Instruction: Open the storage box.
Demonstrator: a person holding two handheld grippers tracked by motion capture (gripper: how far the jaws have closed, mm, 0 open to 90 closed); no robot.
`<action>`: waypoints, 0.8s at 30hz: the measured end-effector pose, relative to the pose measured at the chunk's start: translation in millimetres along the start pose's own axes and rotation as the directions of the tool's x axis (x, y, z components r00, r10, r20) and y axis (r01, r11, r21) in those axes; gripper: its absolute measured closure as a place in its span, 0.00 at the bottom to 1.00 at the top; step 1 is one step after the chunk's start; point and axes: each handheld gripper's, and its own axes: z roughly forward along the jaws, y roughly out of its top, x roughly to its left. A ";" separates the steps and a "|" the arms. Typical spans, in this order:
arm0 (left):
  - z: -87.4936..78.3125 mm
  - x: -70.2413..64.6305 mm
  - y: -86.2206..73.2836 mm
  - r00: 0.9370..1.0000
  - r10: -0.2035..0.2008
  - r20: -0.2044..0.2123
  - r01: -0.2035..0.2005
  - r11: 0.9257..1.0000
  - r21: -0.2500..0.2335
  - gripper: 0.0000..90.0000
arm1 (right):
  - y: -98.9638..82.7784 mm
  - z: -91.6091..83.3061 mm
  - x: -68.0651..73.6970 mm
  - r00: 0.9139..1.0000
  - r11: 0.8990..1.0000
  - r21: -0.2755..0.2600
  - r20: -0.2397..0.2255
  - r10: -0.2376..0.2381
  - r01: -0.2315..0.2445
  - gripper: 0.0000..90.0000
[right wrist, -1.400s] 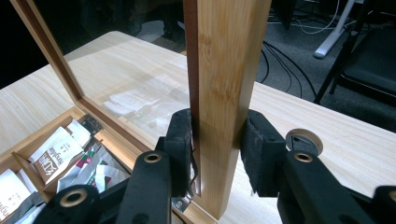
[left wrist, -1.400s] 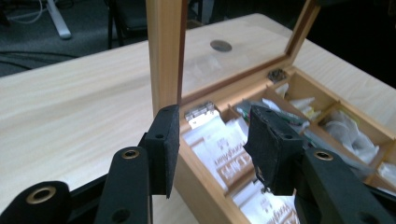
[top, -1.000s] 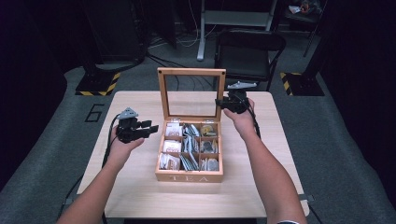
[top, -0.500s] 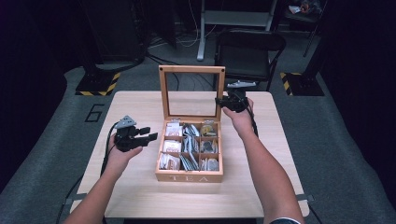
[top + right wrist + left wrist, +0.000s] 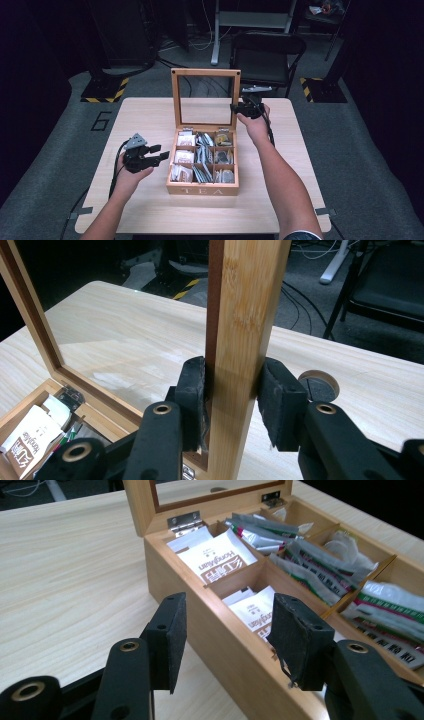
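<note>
While the right gripper clamps the lid by its right frame post, the left gripper, jaws just opening and empty, hangs beside the box at mid-desk. Lid is up, upright, glass facing the person; picking a sachet likely remains.

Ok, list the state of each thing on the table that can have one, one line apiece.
Tea box: open, packets in its compartments.
Lid: raised upright, glass pane in a wooden frame.
Right tool: pads on either side of the lid's side rail, holding it up.
Left tool: open, nothing between its jaws, which have just been opening; left of the box's wall.
Tea packets: lying in the compartments, untouched.
</note>
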 end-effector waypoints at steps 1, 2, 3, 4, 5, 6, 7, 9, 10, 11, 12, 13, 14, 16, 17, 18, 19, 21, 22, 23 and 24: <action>-0.3 -0.3 -1.4 1.000 -0.002 -0.001 0.002 1.000 0.000 0.54 | 0.5 0.0 0.6 1.000 1.000 0.006 0.005 0.000 0.000 0.71; -0.4 -0.4 -3.1 1.000 -0.009 0.000 0.009 1.000 -0.004 0.54 | 0.7 0.3 1.0 1.000 1.000 0.005 0.010 -0.003 0.003 0.71; -0.7 -0.2 -4.0 1.000 -0.010 0.003 0.010 1.000 -0.001 0.54 | 0.5 0.7 1.5 1.000 1.000 0.005 0.014 -0.003 0.003 0.71; -0.4 -0.5 -5.5 1.000 -0.015 0.001 0.015 1.000 -0.004 0.54 | 0.4 0.9 1.7 1.000 1.000 0.005 0.016 -0.004 0.004 0.71; -0.4 -0.5 -5.5 1.000 -0.015 0.001 0.015 1.000 -0.004 0.54 | 0.4 1.0 2.1 1.000 1.000 0.005 0.022 -0.006 0.006 0.71; -1.3 -0.4 -8.0 1.000 -0.020 0.001 0.020 1.000 0.005 0.54 | 0.4 1.6 2.6 1.000 1.000 0.006 0.027 -0.008 0.008 0.70; -2.2 -0.4 -9.1 1.000 -0.021 0.000 0.021 1.000 0.009 0.54 | 0.4 1.9 2.7 1.000 1.000 0.006 0.029 -0.010 0.010 0.70; -3.3 -0.5 -10.9 1.000 -0.024 -0.001 0.024 1.000 0.014 0.53 | 0.4 2.1 2.7 0.999 1.000 0.009 0.032 -0.010 0.010 0.70; -3.8 -0.7 -11.7 1.000 -0.029 -0.003 0.029 0.999 0.015 0.53 | 0.4 2.5 2.6 0.999 1.000 0.007 0.032 -0.011 0.011 0.70; -4.4 -0.9 -12.4 0.999 -0.033 -0.003 0.033 0.999 0.016 0.53 | 0.3 2.7 2.6 0.999 1.000 0.007 0.033 -0.009 0.009 0.70; -4.8 -1.1 -13.2 0.999 -0.039 -0.003 0.039 0.999 0.016 0.53 | 0.4 2.9 2.9 0.999 1.000 0.007 0.035 -0.004 0.003 0.70; -5.4 -1.0 -13.9 0.999 -0.045 -0.003 0.045 0.999 0.014 0.52 | 0.3 3.1 2.9 0.999 1.000 0.008 0.037 -0.005 0.004 0.70; -5.9 -1.0 -14.6 0.999 -0.050 -0.003 0.050 0.999 0.012 0.52 | 0.2 3.5 3.0 0.999 1.000 0.008 0.041 -0.008 0.007 0.70; -6.9 -0.8 -15.7 0.999 -0.054 -0.001 0.054 0.998 0.011 0.52 | 0.0 3.7 3.0 0.999 1.000 0.011 0.044 -0.015 0.015 0.69; -7.2 -0.9 -16.2 0.998 -0.056 0.001 0.056 0.998 0.010 0.52 | 0.0 3.5 3.1 0.999 1.000 0.013 0.044 -0.015 0.015 0.69; -7.4 -1.2 -16.9 0.998 -0.059 0.003 0.059 0.998 0.007 0.52 | 0.0 3.3 2.8 0.999 1.000 0.013 0.043 -0.017 0.016 0.69; -7.8 -1.6 -18.0 0.998 -0.063 0.004 0.063 0.998 0.011 0.52 | -0.1 3.0 2.7 0.999 1.000 0.014 0.043 -0.017 0.016 0.68; -7.3 -2.1 -19.4 0.998 -0.061 0.007 0.061 0.998 0.013 0.52 | -0.8 2.0 3.5 0.999 1.000 0.016 0.044 -0.006 0.005 0.67; -6.9 -2.9 -20.1 0.998 -0.060 0.007 0.060 0.998 0.016 0.52 | -1.3 1.6 3.5 0.999 1.000 0.015 0.047 -0.010 0.010 0.66; -6.3 -3.4 -20.8 0.999 -0.054 0.006 0.053 0.998 0.016 0.52 | -1.8 1.2 3.6 0.999 1.000 0.014 0.049 -0.013 0.012 0.65; -6.2 -4.0 -21.3 0.999 -0.052 0.008 0.052 0.998 0.022 0.52 | -2.4 0.7 3.4 0.998 1.000 0.012 0.052 -0.019 0.019 0.65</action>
